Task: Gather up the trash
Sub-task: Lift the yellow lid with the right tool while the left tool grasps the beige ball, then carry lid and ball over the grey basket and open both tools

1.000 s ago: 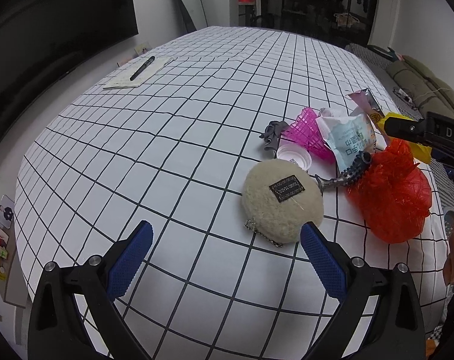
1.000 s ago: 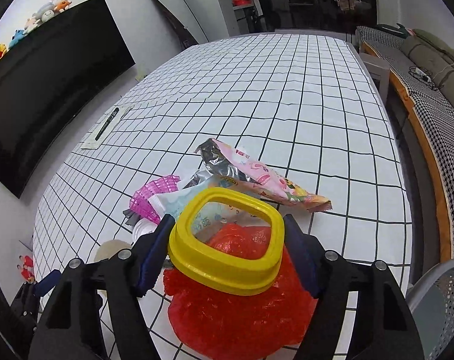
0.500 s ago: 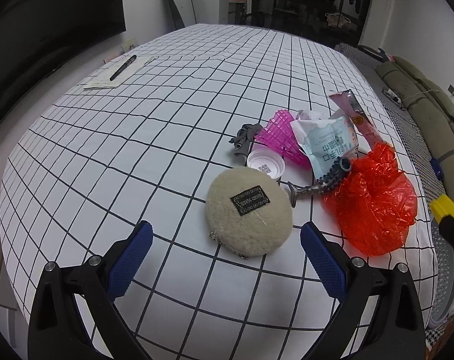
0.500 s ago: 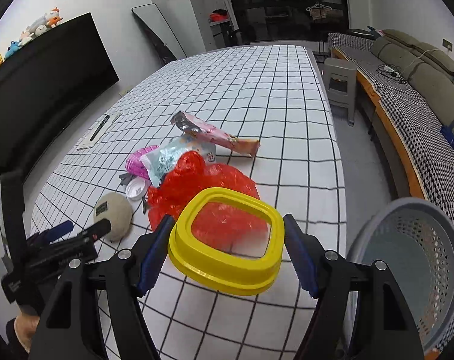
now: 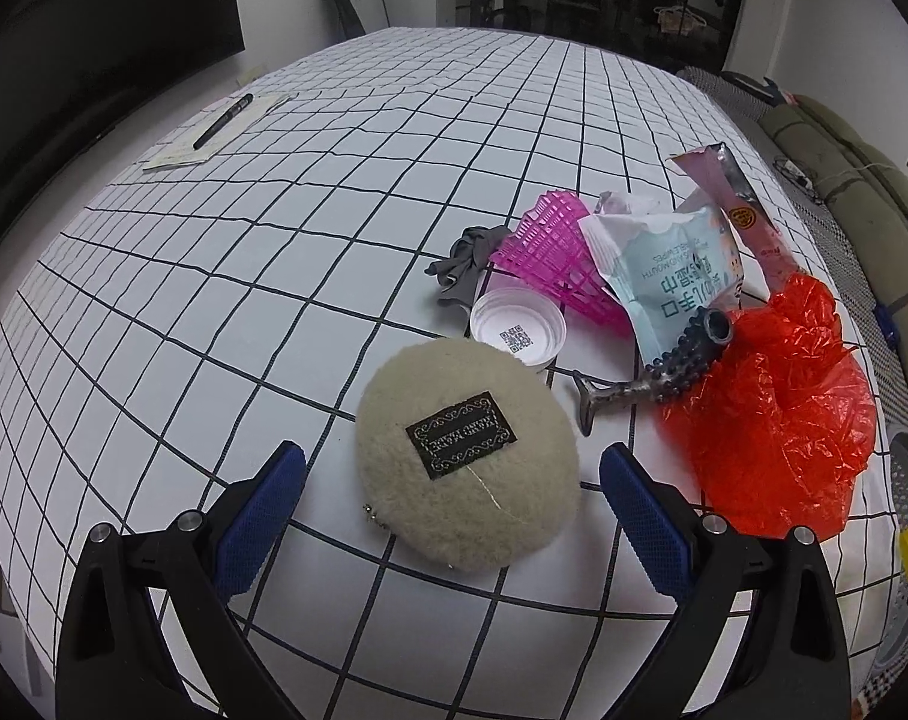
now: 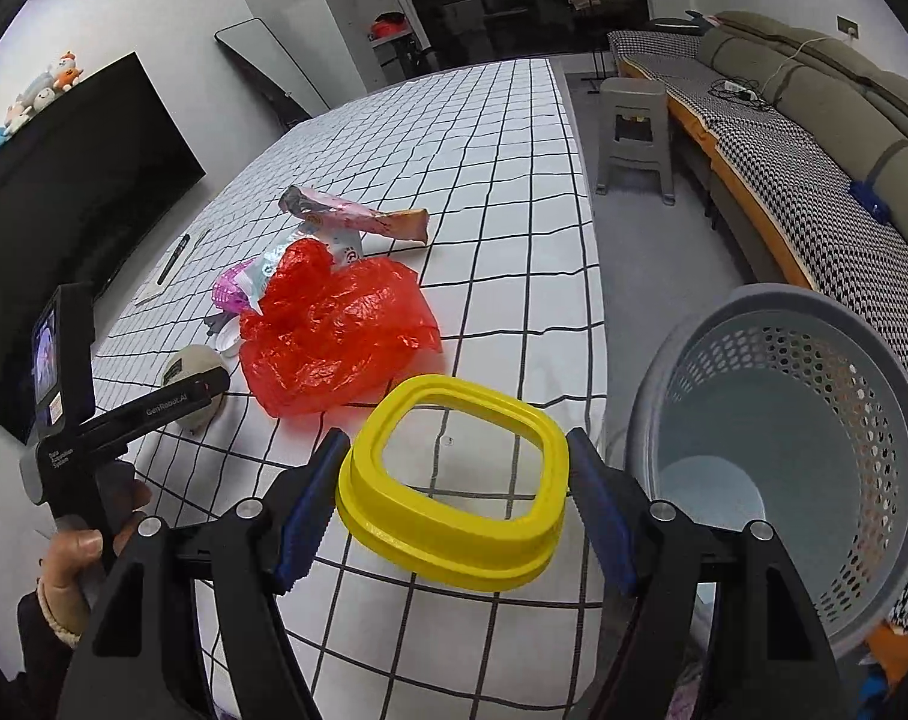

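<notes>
On my left side, the left tool (image 5: 450, 495) stands wide, nothing between its blue pads; the round cream fleece pouch with a black label (image 5: 466, 456) lies in the gap between them without touching either. Beyond it on the grid-patterned white worktop (image 5: 273, 228) sits the trash pile: a white plastic lid (image 5: 518, 333), a pink plastic mesh basket (image 5: 553, 258), a pale blue wipes packet (image 5: 670, 276), a dark beaded metal piece (image 5: 658, 378) and a crumpled red plastic bag (image 5: 778, 408), all to the right of and farther off than the pouch.

Moving right, my right tool (image 6: 454, 498) is clamped across a square yellow plastic ring (image 6: 454, 480), pads pressing its left and right sides, the ring's opening facing up. It hangs above the worktop's near edge. The grey perforated plastic bin (image 6: 784, 480) stands on the floor just to the right of the tool and lower, mouth upward. I judge the coming move is a short swing rightward over that rim, then a release; the right tool is plainly the nearer one.
</notes>
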Motion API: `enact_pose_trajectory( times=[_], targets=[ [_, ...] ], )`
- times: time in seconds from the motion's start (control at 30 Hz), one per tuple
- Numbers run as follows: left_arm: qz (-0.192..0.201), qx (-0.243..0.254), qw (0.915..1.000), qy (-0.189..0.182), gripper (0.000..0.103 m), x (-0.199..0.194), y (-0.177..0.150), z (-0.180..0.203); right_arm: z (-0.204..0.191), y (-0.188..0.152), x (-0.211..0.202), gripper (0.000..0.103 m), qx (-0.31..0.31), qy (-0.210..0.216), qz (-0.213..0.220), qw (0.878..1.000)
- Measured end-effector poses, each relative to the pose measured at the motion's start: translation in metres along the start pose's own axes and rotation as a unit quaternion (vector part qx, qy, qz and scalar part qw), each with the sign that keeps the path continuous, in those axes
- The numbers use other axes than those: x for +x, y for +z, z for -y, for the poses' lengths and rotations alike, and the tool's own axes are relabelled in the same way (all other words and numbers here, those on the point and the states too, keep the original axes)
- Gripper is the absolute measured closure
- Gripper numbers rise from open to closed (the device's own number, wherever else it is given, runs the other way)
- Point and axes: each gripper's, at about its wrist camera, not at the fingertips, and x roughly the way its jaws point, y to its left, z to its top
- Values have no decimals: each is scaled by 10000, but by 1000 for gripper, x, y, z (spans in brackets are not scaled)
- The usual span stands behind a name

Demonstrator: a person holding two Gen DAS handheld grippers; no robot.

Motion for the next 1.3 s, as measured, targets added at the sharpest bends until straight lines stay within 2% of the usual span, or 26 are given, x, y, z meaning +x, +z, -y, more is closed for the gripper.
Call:
enact_pose_trajectory(
  times=[0.1, 0.17, 0.37, 0.6, 0.73, 0.87, 1.03, 1.17, 1.3],
  targets=[
    [-5, 11, 10000, -95, 30, 0, -2, 1, 6, -4, -2, 33, 53, -8, -4, 10000],
    [-69, -34, 9998, -205, 40, 2, -3, -1, 8, -6, -3, 33, 78, -7, 2, 10000],
    [70, -76, 9994, -341, 43, -15, -10, -8, 14, -10, -8, 33, 147, -5, 48, 9999],
    [552, 101, 9968, -571, 43, -70, -13, 5, 29, -12, -22, 33, 268, -79, 197, 9994],
    [850, 400, 9906, -995, 43, -102, -11, 41, 52, -12, -40, 33, 431, -286, 317, 9982],
    [954, 1001, 9795, -1468, 43, -121, -15, 102, 86, -16, -57, 33, 651, -597, 432, 9952],
    [700, 1728, 9618, -2003, 43, -120, -32, 183, 138, -25, -73, 33, 1068, -914, 499, 9888],
    [467, 2154, 9507, -2184, 43, -108, -51, 236, 170, -34, -78, 33, 1186, -1268, 476, 9837],
    [298, 2485, 9435, -2173, 43, -93, -67, 272, 196, -41, -73, 33, 1282, -1312, 353, 9824]
  ],
)
